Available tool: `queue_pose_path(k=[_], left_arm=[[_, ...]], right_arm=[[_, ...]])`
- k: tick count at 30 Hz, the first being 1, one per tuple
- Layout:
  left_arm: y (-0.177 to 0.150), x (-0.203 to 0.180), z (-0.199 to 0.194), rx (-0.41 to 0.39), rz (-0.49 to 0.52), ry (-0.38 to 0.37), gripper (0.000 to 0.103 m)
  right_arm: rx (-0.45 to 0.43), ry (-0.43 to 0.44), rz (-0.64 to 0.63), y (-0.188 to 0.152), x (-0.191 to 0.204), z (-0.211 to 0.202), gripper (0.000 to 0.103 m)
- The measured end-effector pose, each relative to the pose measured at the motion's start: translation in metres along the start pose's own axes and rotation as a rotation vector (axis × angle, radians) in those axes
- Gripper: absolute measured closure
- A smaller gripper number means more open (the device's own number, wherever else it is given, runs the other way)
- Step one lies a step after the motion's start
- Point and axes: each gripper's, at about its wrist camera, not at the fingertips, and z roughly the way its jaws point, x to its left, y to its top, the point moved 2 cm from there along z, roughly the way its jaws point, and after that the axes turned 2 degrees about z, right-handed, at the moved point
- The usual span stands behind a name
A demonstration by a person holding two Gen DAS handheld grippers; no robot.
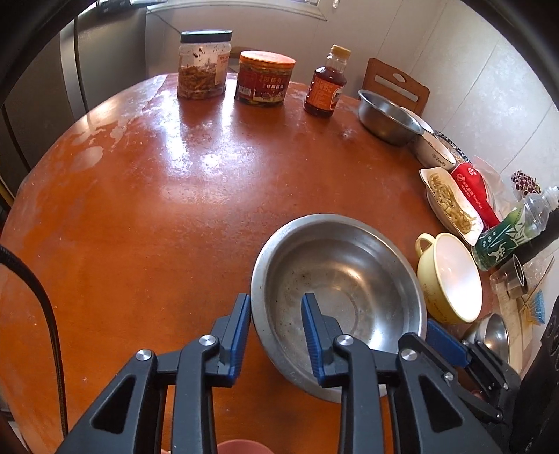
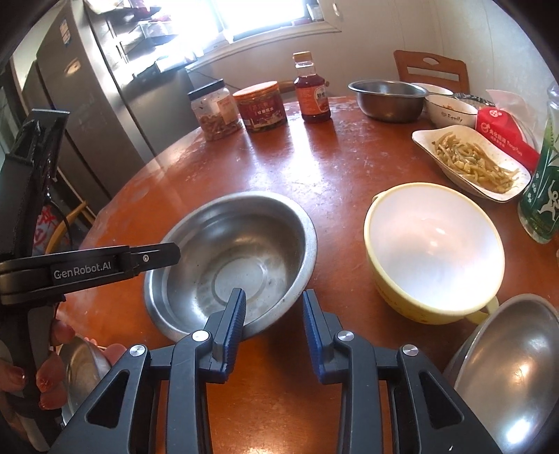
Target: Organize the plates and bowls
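Straddling steel bowl [image 1: 337,290] rim | both jaws apart | contact seemingly none

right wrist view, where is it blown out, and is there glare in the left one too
Right wrist view: the window is blown out white, and the yellow bowl is washed out inside. Left wrist view: bright glare patches on the table, the same bowl's inside glows pale; edges bend with fisheye.

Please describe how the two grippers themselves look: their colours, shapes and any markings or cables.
Both the left gripper and the right gripper have black angular plastic frames with silver round pivot bolts and blue ribbed fingers. White "GenRobot.AI" lettering marks the left one's side. A black cable runs beside it.
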Motion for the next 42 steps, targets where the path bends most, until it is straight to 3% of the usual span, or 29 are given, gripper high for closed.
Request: queue_pose_path(k=[13,25,34,42], left_arm=[[-0.026,-0.01,-0.065,-0.11,0.031,0.009,0.072],[-0.068,-0.023,-0.122,-0.21,0.036,0.007,0.072],[-0.102,-0.042,-0.127,-0.205,0.061,-0.013,0.072],[-0.141,-0.067,-0.111,-0.148,0.085,-0.06,0.072]], right_arm=[[-0.062,0.034,-0.059,-0.007,0.018,-0.049,0.069],[-0.109,0.067,-0.102,-0.037,0.031,-0.098,0.069],[-0.115,0.059,-0.108,-0.066,0.022,-0.123,0.069],[-0.084,0.026,-0.09,-0.104,-0.006,-0.141,0.069]])
